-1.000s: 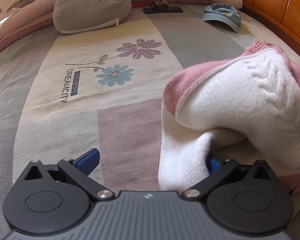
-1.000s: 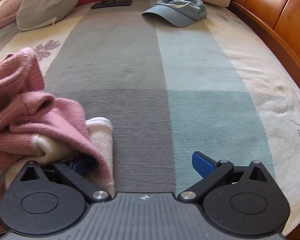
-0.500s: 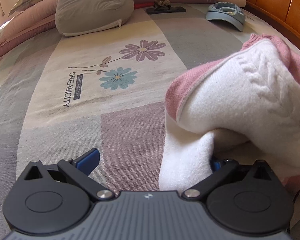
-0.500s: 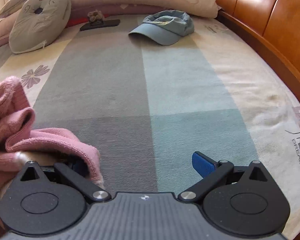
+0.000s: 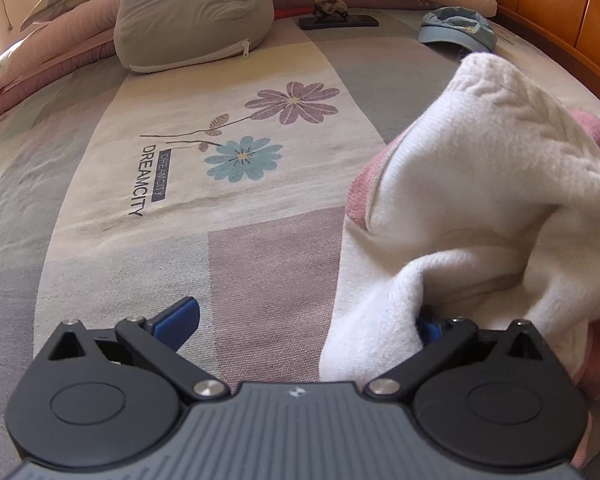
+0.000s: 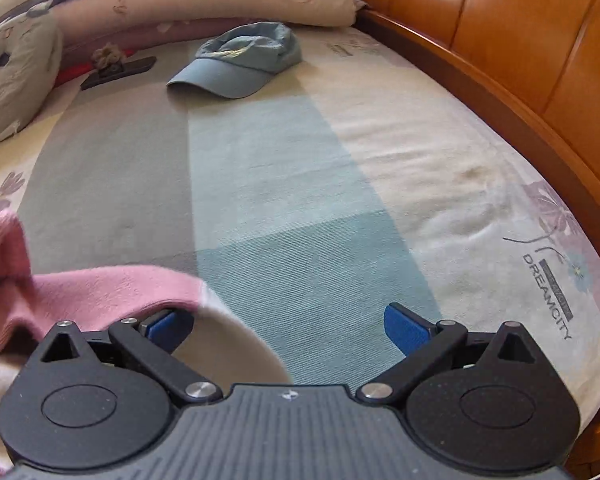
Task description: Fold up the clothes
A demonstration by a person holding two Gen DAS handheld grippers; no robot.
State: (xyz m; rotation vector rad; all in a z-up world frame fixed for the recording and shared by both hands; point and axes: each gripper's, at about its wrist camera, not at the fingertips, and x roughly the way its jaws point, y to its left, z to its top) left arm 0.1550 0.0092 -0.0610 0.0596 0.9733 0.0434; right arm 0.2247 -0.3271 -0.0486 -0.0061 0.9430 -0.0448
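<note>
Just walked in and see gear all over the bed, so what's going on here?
A person is working a handheld gripper in each hand on a pink and white sweater bunched up on the patchwork bedspread. The left gripper and the right gripper both have jaws spread wide, with knit draped over one finger of each; neither is clamped on it. No neat fold shows yet. A blue cap and a grey cushion lie farther up the bed.

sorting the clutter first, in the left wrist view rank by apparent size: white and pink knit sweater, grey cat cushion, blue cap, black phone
1. white and pink knit sweater, though it is nearest the camera
2. grey cat cushion
3. blue cap
4. black phone, about as wide as the cap but thinner
</note>
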